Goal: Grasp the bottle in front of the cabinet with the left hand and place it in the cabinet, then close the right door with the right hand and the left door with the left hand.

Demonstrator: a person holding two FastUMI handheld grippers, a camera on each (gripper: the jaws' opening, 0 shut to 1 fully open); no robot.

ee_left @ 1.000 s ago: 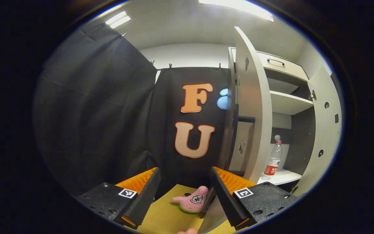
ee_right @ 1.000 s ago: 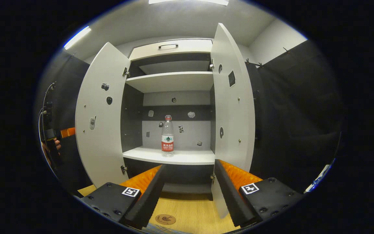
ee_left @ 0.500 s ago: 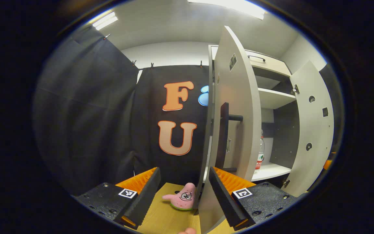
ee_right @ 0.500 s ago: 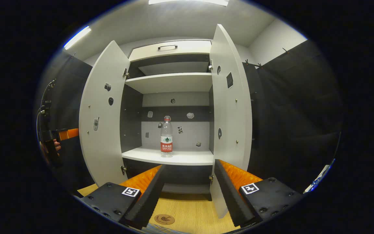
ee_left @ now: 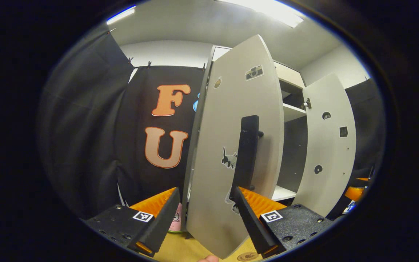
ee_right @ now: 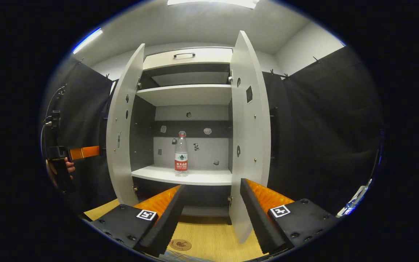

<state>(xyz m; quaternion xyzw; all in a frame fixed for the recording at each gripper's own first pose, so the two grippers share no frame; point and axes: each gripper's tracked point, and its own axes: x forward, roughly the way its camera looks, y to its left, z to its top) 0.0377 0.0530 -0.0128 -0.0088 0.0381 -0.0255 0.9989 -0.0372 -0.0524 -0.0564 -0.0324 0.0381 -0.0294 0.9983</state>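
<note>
The clear bottle with a red label stands upright on the cabinet's lower shelf. Both doors are partly open. In the left gripper view the left door shows its outer face and a black vertical handle. My left gripper is open, and the door's lower edge lies between its fingers. In the right gripper view my right gripper is open, with the right door ending just inside its right finger. The left gripper, in a hand, points at the left door from outside.
A wooden table top runs in front of the cabinet, with a small round coaster near my right gripper. A pink plush toy peeks out left of the left door. Upper shelf and a top drawer sit above the bottle.
The left gripper has swung round to the left door's outer face, and that door has turned inward. The right door has also narrowed slightly. The bottle has stayed put.
</note>
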